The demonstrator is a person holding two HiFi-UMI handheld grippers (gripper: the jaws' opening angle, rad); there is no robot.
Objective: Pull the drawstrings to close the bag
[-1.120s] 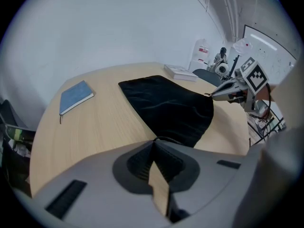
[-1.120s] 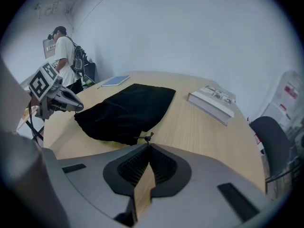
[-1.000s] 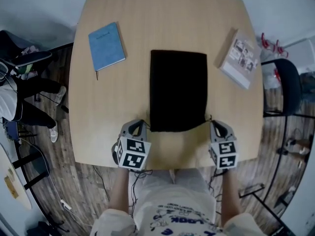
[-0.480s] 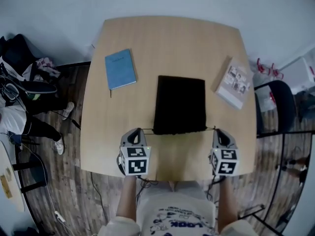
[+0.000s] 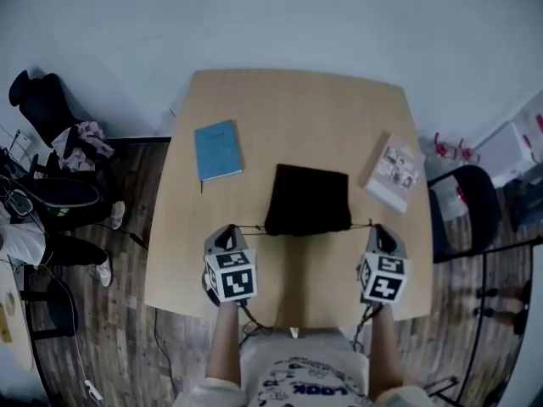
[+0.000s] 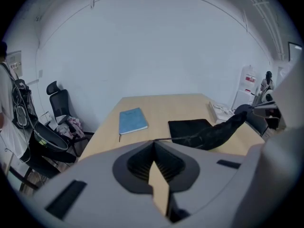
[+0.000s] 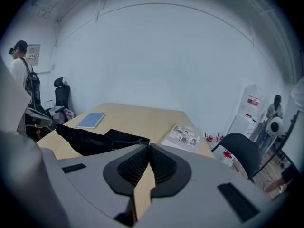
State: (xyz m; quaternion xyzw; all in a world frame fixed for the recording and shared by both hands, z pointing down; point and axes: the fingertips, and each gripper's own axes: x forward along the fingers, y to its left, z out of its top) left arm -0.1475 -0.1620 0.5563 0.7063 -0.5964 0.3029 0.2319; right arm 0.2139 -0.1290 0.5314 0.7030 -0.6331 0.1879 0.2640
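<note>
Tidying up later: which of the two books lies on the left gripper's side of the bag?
The plain blue notebook; the photo-covered book lies right of the bag.

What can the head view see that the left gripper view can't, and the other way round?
Only the head view: the marker cubes on the left gripper and right gripper, and the person's arms holding them. Only the left gripper view: its jaws pinched shut on the drawstring, and the black bag lifted at its near edge off the table. Both: the bag, blue notebook, booklet and table.
</note>
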